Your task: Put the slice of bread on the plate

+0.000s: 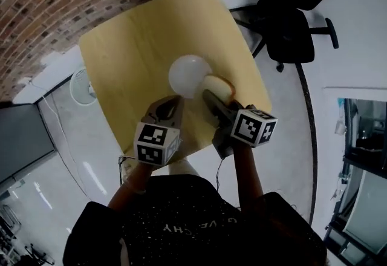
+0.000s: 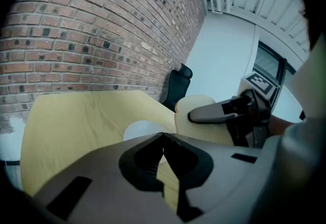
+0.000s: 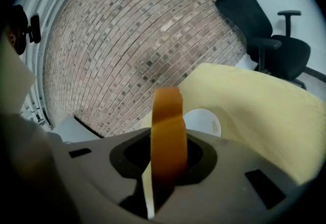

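Tabletop (image 1: 139, 59): smooth pale yellow, square with rounded corners. Plate (image 1: 188, 74): round, plain white, matte, lying near the middle, toward the near edge. Slice of bread (image 1: 219, 85): pale crumb, orange-brown crust, rounded top.

Right gripper (image 1: 208, 95): jaws clamped on the slice's flat faces, narrow gap. The slice stands on edge, up off the tabletop, just beside the plate's right rim.

Left gripper (image 1: 172, 101): jaw tips closed together, nothing between them, at the plate's near side.

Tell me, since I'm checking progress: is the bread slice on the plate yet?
Not yet. The bread slice stands on edge, clamped in the right gripper; the white plate looks bare.
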### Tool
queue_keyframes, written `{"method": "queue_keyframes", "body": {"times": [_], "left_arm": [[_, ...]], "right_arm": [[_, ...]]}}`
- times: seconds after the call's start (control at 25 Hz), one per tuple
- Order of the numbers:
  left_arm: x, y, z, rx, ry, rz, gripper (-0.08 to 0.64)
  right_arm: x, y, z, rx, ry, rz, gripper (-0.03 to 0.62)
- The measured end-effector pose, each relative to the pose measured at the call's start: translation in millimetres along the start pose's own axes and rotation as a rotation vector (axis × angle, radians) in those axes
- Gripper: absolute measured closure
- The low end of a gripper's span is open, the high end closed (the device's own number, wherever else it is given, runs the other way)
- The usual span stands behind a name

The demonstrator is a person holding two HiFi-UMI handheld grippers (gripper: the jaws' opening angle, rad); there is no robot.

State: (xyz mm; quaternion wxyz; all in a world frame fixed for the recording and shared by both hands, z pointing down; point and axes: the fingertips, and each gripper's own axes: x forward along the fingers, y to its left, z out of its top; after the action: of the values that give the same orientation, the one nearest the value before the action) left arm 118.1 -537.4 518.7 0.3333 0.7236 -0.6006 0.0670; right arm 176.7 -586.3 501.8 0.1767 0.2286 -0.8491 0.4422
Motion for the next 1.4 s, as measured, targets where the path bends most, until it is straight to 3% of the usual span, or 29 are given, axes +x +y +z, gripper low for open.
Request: {"method": "queue_keyframes", "body": {"times": [0.2, 0.36, 0.48, 0.64, 0.72, 0.8, 0.96, 1.16, 1.32, 1.4], "left_arm": [[2, 34, 12, -0.069, -0.073, 0.084, 0.549], [-1, 53, 6, -0.113, -0.103, 0.097, 0.549], [-5, 62, 2, -0.142, -0.112, 0.121, 0.549], [-9, 72, 2, -0.174, -0.121, 0.138, 0.549], [-9, 73, 2, -0.172, -0.121, 0.139, 0.549], [-9, 73, 2, -0.169, -0.12, 0.135, 0.549], [-7, 68, 3, -0.159, -0.114, 0.12, 0.549], [-8, 60, 5, -0.139, -0.114, 0.097, 0.549], [-14, 55, 7, -0.104, -0.111, 0.082, 0.549], [-17, 50, 12, -0.068, -0.108, 0.08, 0.549]], "right_arm": [[73, -17, 12, 0.027, 0.17, 0.045, 0.494], [112, -17, -1, 0.137, 0.285, 0.109, 0.494], [130, -25, -9, 0.15, 0.35, 0.067, 0.494], [142, -32, -13, 0.053, 0.409, -0.015, 0.491], [144, -34, -17, -0.069, 0.434, -0.069, 0.397], [145, -32, -20, -0.19, 0.442, -0.109, 0.246], [141, -36, -22, -0.365, 0.457, -0.189, 0.155], [120, -51, -10, -0.372, 0.422, -0.273, 0.152], [74, -76, 11, -0.404, 0.331, -0.484, 0.152], [52, -64, 14, -0.448, 0.246, -0.5, 0.153]]}}
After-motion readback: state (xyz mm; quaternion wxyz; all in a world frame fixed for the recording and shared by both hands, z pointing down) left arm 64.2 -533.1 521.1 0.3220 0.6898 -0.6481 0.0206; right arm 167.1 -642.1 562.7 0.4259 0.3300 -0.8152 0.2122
